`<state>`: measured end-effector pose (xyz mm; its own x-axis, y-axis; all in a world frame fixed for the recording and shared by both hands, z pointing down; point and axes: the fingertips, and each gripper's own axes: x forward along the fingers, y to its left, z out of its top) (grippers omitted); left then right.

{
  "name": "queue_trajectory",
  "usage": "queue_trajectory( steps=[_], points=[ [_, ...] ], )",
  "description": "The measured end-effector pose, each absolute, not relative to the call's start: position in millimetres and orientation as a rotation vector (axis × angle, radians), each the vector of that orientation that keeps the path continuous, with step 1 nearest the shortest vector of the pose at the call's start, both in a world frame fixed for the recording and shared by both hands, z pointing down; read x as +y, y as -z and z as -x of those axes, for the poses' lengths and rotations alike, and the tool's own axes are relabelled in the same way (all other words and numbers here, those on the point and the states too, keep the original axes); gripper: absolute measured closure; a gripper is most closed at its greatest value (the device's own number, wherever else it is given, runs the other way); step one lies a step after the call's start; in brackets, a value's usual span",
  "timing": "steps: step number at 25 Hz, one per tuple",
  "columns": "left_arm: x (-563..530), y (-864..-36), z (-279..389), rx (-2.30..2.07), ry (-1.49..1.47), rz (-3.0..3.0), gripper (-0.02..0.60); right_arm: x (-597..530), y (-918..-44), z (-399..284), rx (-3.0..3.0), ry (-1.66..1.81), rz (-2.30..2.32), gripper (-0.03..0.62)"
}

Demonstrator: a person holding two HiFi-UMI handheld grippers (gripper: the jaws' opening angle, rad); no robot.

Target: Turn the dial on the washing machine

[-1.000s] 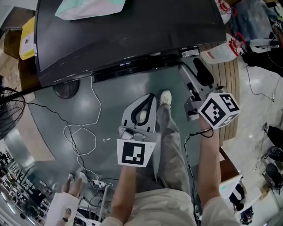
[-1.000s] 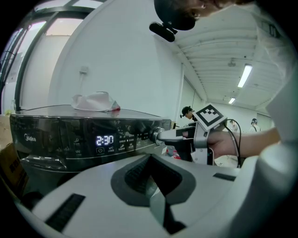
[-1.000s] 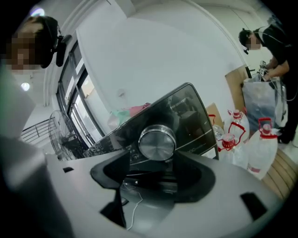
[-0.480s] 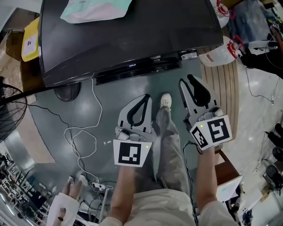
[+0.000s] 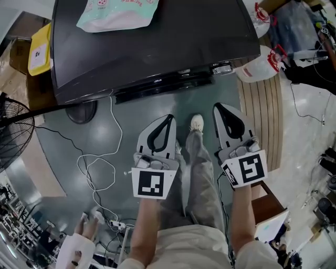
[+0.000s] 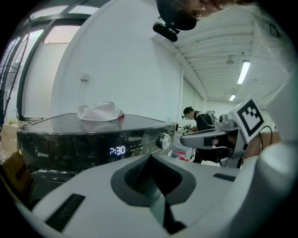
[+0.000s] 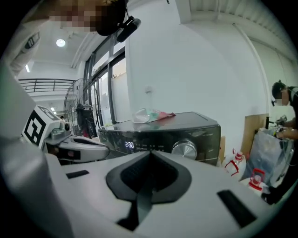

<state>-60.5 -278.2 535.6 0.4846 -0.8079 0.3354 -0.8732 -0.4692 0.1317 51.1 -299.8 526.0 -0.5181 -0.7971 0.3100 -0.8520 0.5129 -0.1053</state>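
The black washing machine (image 5: 157, 47) stands ahead of me, its silver dial (image 5: 223, 68) at the right end of the front panel. The dial (image 7: 185, 148) shows beside the lit display (image 7: 129, 145) in the right gripper view, and the dial (image 6: 164, 140) also appears in the left gripper view. My right gripper (image 5: 220, 108) hangs a short way back from the dial, clear of it. Its jaws have just been closing and stand shut with nothing between them. My left gripper (image 5: 168, 119) is beside it, shut and empty, facing the panel's middle.
A pale green packet (image 5: 116, 11) lies on the machine's top. A yellow box (image 5: 41, 47) and a fan (image 5: 13, 131) are at the left. A white cable (image 5: 97, 157) loops over the floor. A white bag (image 5: 260, 63) rests on wooden slats (image 5: 262, 110) at the right. My shoe (image 5: 197, 123) is between the grippers.
The right gripper has drawn back from the dial toward me, rolled so its marker cube faces up, and its jaws have closed. The left gripper has hardly moved.
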Motion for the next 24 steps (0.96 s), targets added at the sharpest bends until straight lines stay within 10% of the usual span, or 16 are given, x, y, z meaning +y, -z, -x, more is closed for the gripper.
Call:
queue_trajectory(
  steps=[24],
  points=[
    [-282, -532, 64, -1.451, -0.323, -2.438, 0.569, -297, -527, -37, -2.523, -0.307, -1.329, 0.588]
  ],
)
